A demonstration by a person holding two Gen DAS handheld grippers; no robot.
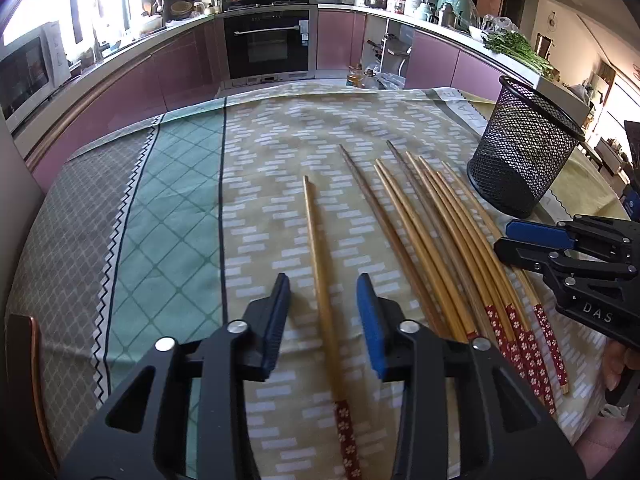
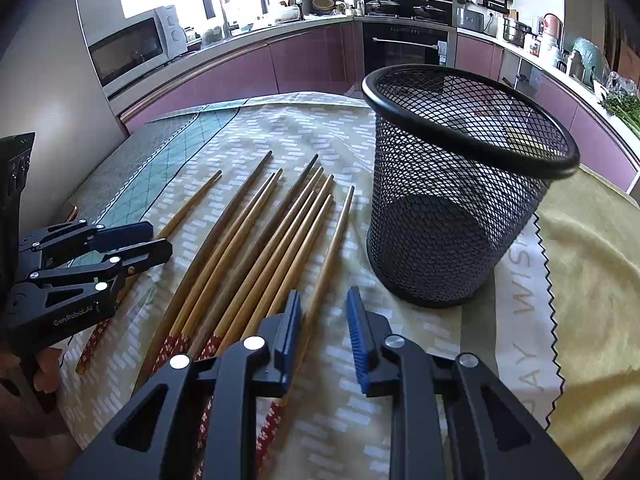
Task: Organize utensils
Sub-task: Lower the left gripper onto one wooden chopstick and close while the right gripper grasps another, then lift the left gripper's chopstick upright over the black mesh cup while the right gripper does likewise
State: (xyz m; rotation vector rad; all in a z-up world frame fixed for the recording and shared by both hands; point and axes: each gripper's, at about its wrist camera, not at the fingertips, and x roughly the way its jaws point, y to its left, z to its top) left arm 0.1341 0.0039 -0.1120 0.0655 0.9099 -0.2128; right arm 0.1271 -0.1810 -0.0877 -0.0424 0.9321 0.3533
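Note:
Several wooden chopsticks (image 1: 440, 248) with red flowered ends lie side by side on the patterned tablecloth (image 1: 180, 200). One chopstick (image 1: 320, 260) lies apart to their left. My left gripper (image 1: 324, 304) straddles it just above the cloth, open, its blue pads clear of the wood. My right gripper (image 2: 324, 312) is open over the right edge of the chopstick row (image 2: 248, 248). The outermost chopstick (image 2: 340, 224) runs under its left finger (image 2: 294, 320). A black mesh cup (image 2: 452, 220) stands upright, empty, just beyond and right of it. Each gripper shows in the other's view: right gripper (image 1: 540, 248), left gripper (image 2: 156, 240).
The mesh cup (image 1: 520, 160) sits at the table's right side, partly on a yellow cloth (image 2: 592, 280). A wooden chair back (image 1: 24, 360) stands at the table's left edge. Pink kitchen cabinets, an oven (image 1: 266, 40) and a microwave (image 2: 136, 48) lie beyond the table.

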